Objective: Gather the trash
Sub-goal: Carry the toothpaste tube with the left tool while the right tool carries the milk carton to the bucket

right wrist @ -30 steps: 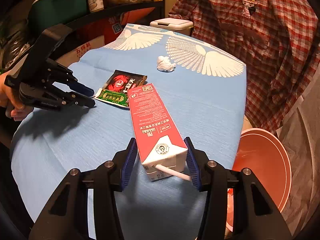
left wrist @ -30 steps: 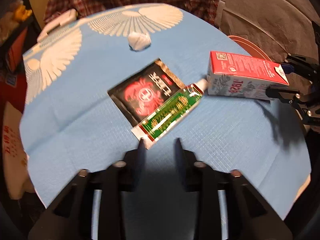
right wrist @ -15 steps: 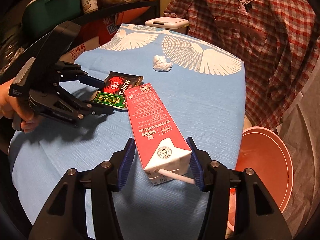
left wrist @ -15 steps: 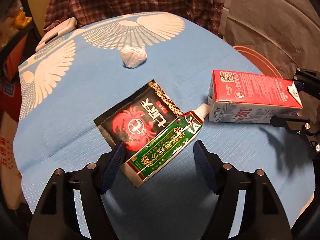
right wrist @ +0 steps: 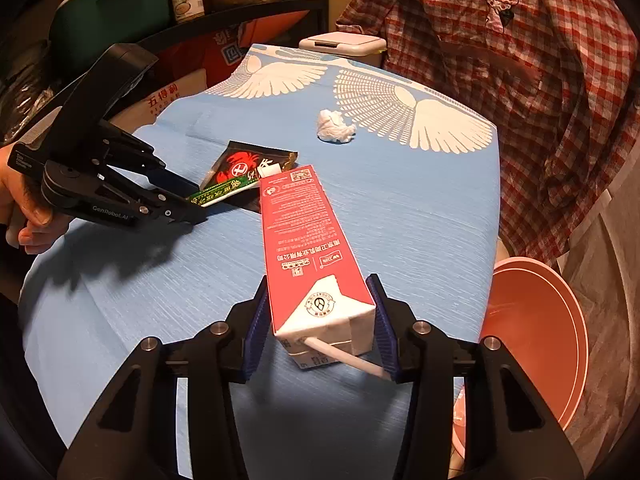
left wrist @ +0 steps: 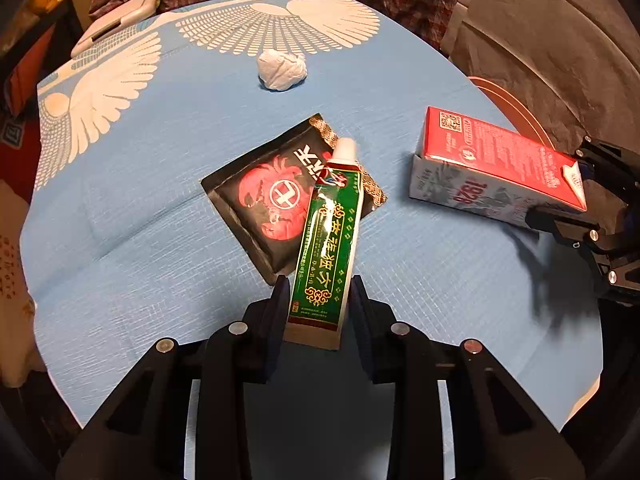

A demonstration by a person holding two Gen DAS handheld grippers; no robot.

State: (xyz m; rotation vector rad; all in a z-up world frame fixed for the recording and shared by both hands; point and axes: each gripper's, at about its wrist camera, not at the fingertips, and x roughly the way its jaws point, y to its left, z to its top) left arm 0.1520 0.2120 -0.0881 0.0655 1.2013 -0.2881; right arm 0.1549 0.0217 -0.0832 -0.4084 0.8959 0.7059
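Observation:
A green tube [left wrist: 332, 232] sits between the pads of my left gripper [left wrist: 318, 280], whose jaws are closing on its flat end. Its white cap rests over a black crab-print packet [left wrist: 264, 208] on the blue cloth. The right wrist view shows the left gripper [right wrist: 196, 210] pinching the tube [right wrist: 218, 194] just above the table. My right gripper [right wrist: 318, 280] is closing its jaws on the spout end of a red milk carton [right wrist: 304, 232] with a white straw. The carton's far end touches the cloth. A crumpled white tissue [left wrist: 282, 70] lies farther back.
A pink bin [right wrist: 536, 328] stands off the table's right edge. A white lidded box [right wrist: 342, 44] sits at the far end, and a checked shirt [right wrist: 520, 60] hangs behind. Shelves with boxes and jars stand to the left. A hand [right wrist: 32, 208] holds the left gripper.
My left gripper opened wide, moved forward around the green tube and closed on it. The tube swung from lying slantwise to pointing away along the fingers. The right gripper kept hold of the carton.

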